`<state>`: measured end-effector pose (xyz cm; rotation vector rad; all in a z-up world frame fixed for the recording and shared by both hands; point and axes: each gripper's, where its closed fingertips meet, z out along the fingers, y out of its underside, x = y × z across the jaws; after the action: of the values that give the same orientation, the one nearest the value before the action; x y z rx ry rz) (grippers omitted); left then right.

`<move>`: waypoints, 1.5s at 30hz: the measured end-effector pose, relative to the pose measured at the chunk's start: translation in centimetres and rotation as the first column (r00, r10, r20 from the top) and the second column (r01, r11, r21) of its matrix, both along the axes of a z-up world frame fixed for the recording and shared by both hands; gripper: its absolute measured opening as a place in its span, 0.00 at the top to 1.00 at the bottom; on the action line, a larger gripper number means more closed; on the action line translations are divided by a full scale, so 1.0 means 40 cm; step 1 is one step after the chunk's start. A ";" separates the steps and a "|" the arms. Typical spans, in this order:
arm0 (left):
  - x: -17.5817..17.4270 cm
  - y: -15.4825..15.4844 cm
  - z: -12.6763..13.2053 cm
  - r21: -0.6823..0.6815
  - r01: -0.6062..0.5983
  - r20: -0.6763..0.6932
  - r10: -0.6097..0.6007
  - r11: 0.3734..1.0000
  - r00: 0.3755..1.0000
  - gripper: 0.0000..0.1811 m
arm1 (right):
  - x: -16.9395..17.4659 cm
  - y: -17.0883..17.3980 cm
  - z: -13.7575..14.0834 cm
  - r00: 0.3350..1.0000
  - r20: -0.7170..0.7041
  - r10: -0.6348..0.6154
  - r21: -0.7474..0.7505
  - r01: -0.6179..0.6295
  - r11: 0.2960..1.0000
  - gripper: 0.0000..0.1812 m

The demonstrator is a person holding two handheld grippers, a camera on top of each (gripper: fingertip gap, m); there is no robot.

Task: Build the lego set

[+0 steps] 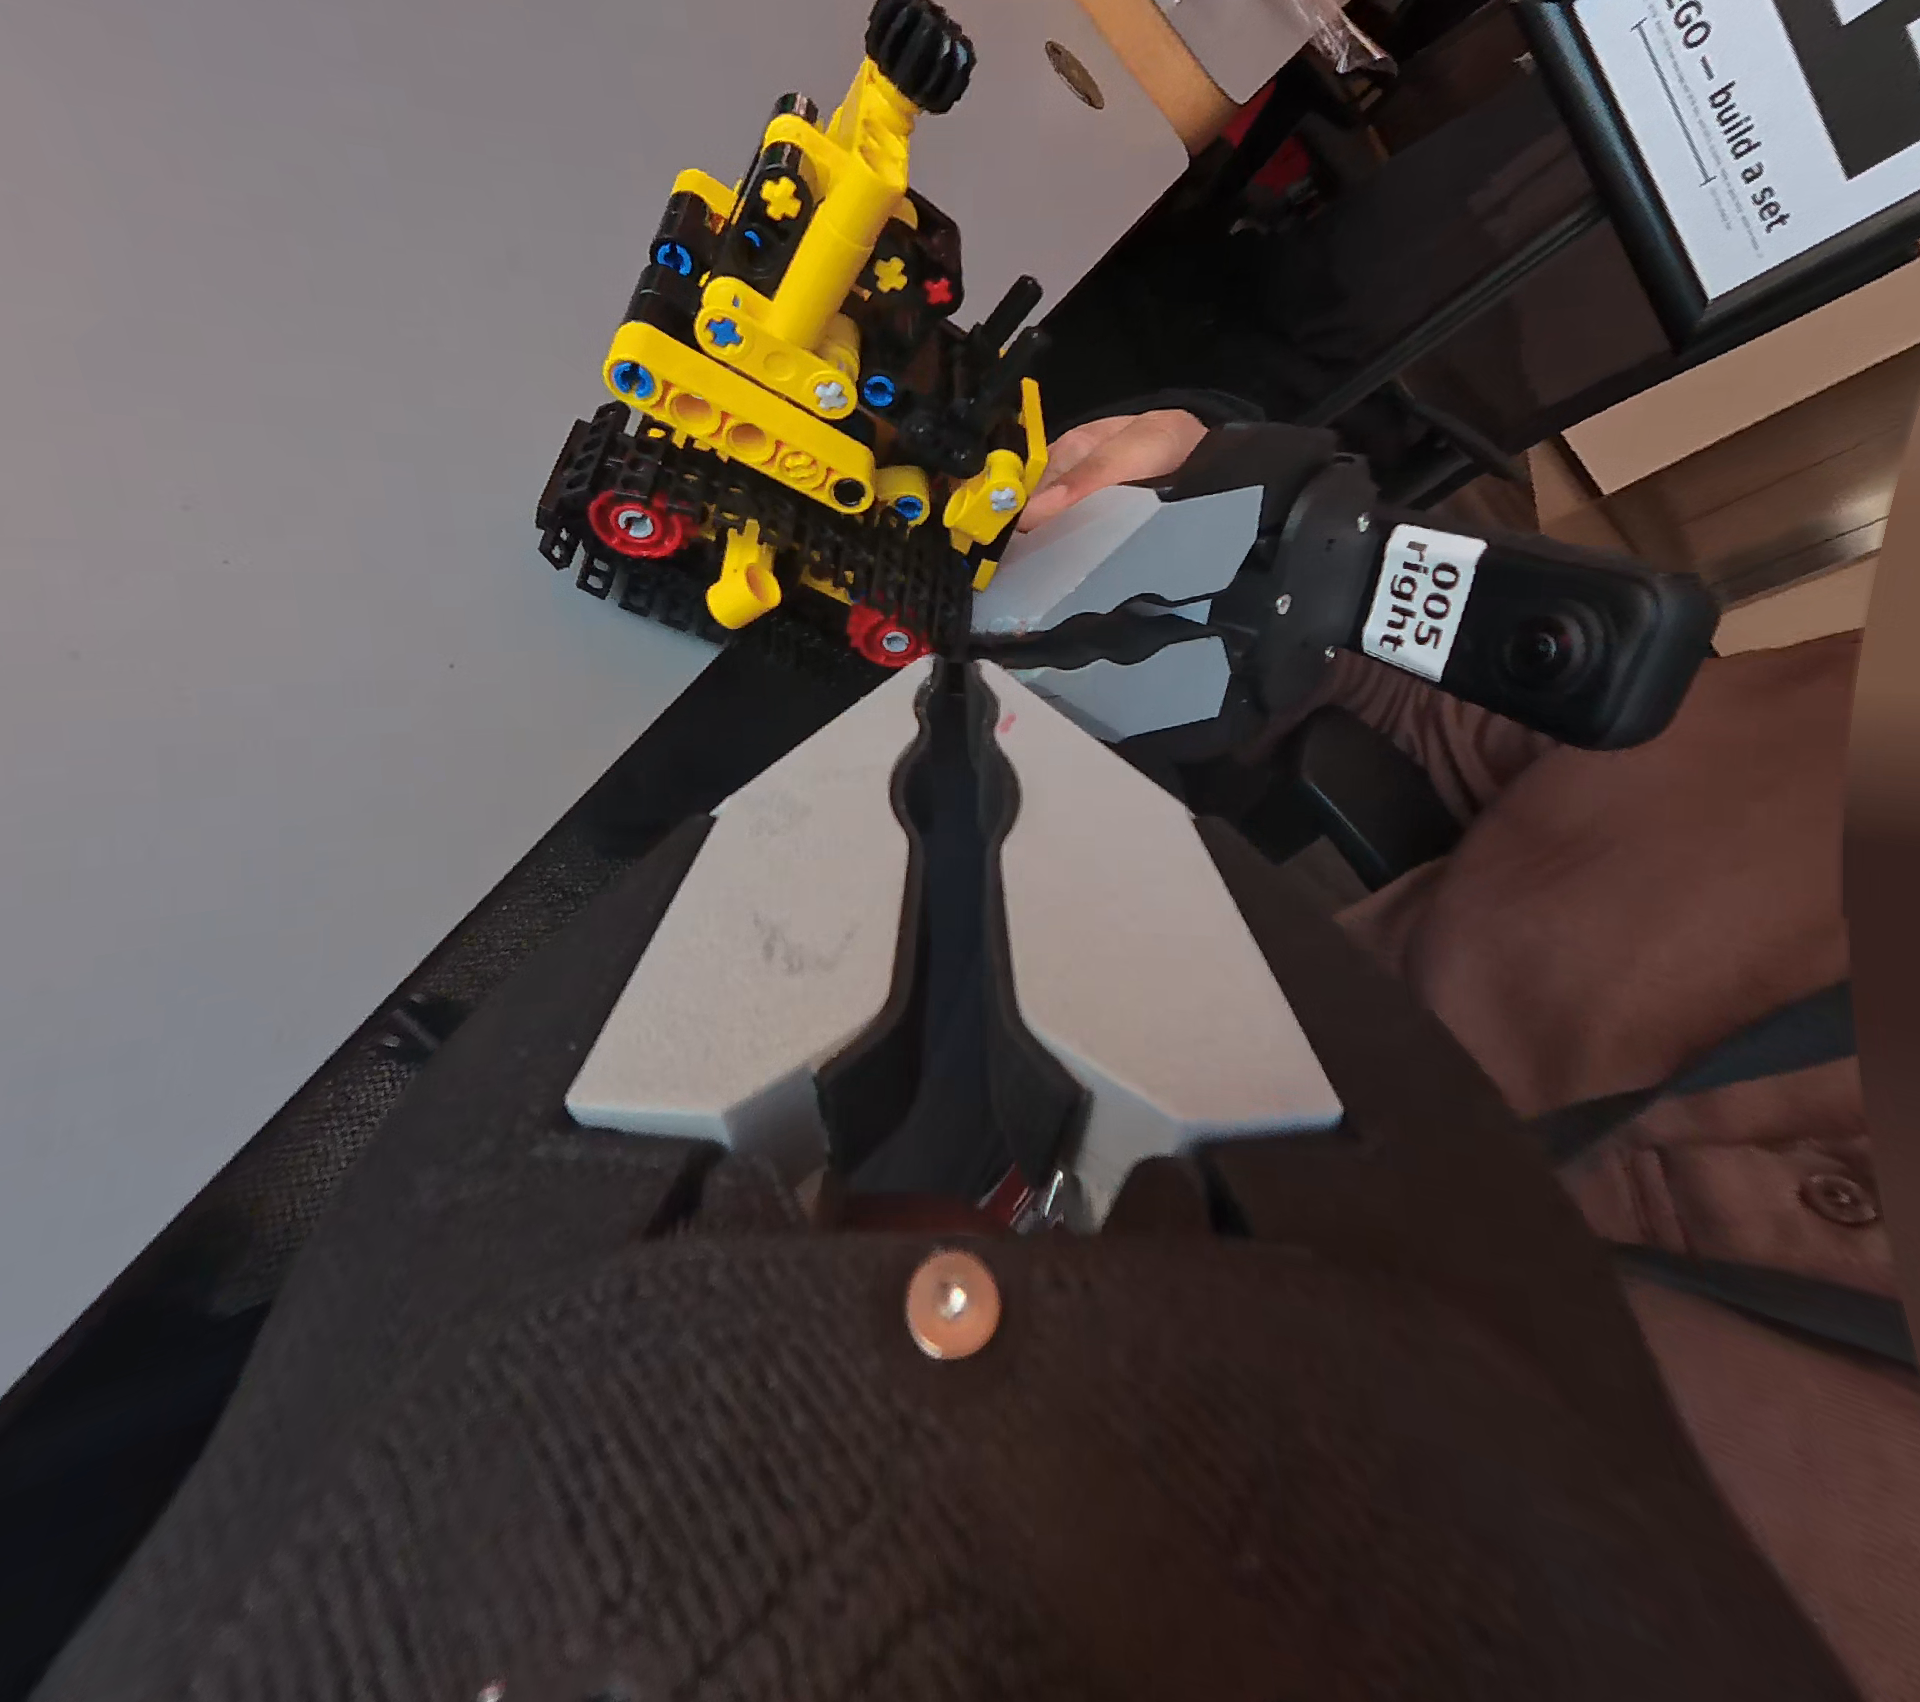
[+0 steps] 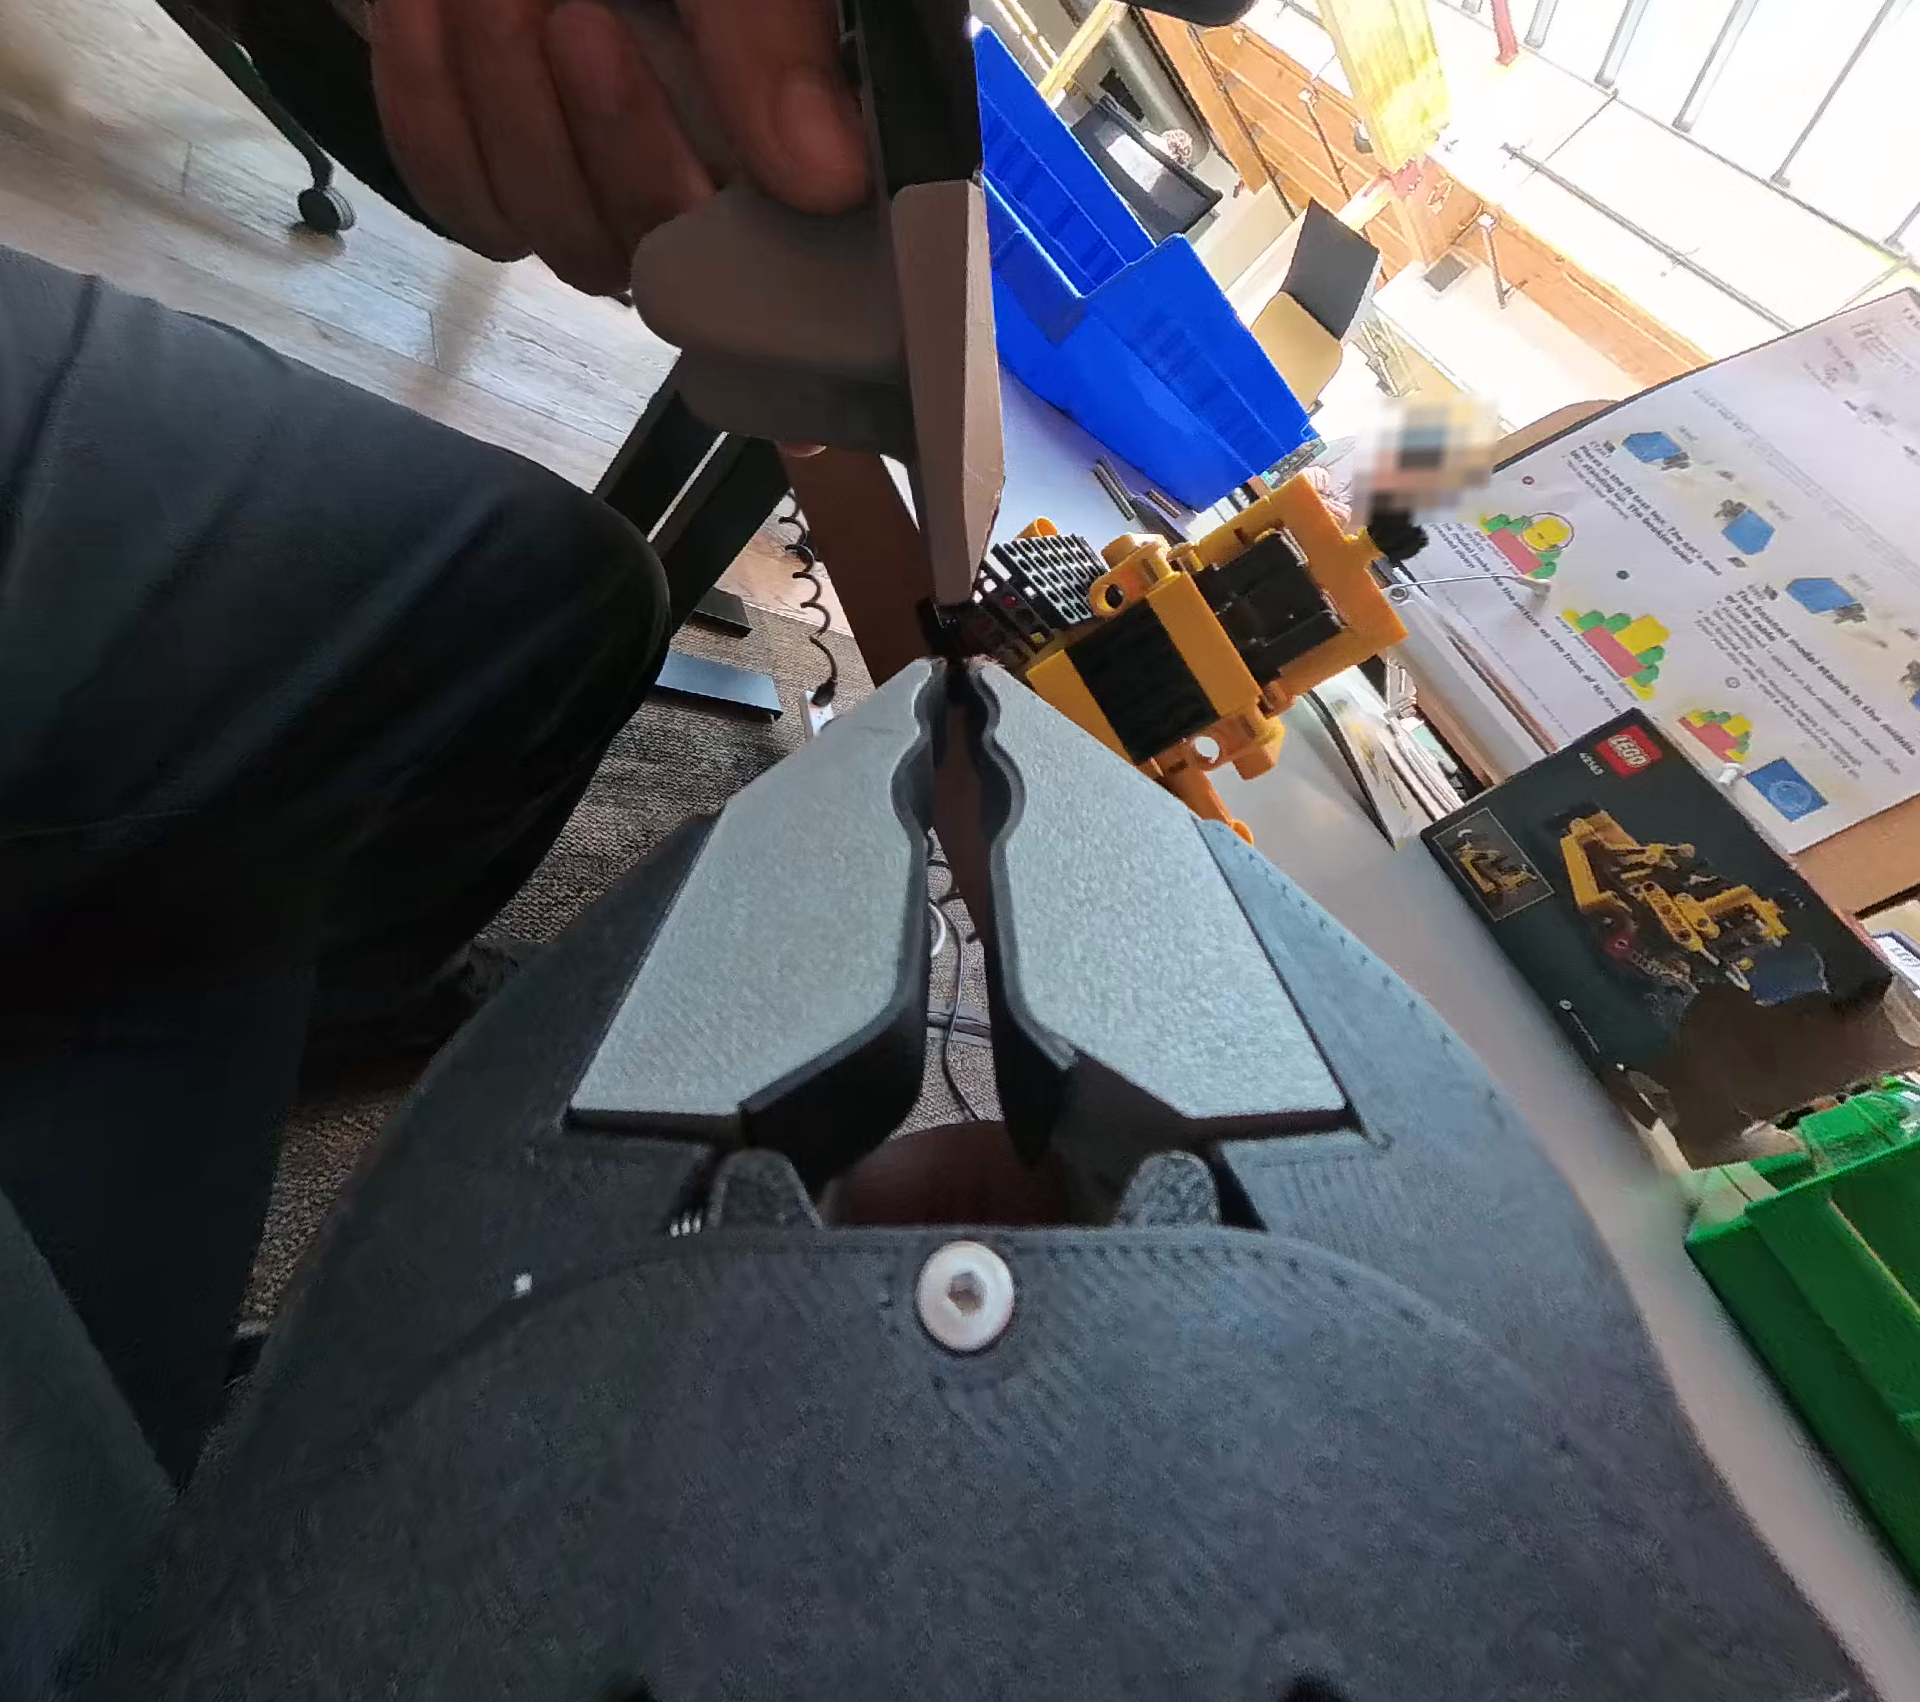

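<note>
Both grippers' fingers clench at the bulldozer model's [image 1: 800, 395] track — its box [image 2: 1652, 899] shows only rightward.

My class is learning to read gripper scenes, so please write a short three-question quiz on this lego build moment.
1. True or false: the lego model lies on the floor.
2. The model's wheel hubs are: A red, B green, C white.
3. Fill in: the jaws of the left gripper and the right gripper are both ____, their tips meeting beside the model's black track.
Key: 1 false, it stands on the table; 2 A; 3 shut.
</note>
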<state>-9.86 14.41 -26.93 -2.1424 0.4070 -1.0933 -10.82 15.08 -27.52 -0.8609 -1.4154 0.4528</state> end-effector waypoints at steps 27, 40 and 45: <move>-0.020 0.005 0.018 -0.031 0.027 0.017 -0.027 0.999 1.000 1.00 | -0.012 -0.003 0.021 0.999 -0.036 0.013 -0.096 -0.017 0.995 1.00; -0.025 0.007 0.022 -0.075 0.031 0.081 -0.025 0.997 0.996 1.00 | -0.016 -0.002 0.025 0.999 -0.044 0.024 -0.141 -0.030 0.990 1.00; -0.026 0.005 0.021 -0.065 0.046 0.052 -0.043 0.997 0.998 1.00 | -0.016 -0.003 0.026 0.999 -0.043 0.021 -0.154 -0.028 0.988 1.00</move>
<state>-10.91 14.62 -26.10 -2.1676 0.4019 -1.1995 -11.47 14.94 -26.50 -0.9539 -1.3675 0.6017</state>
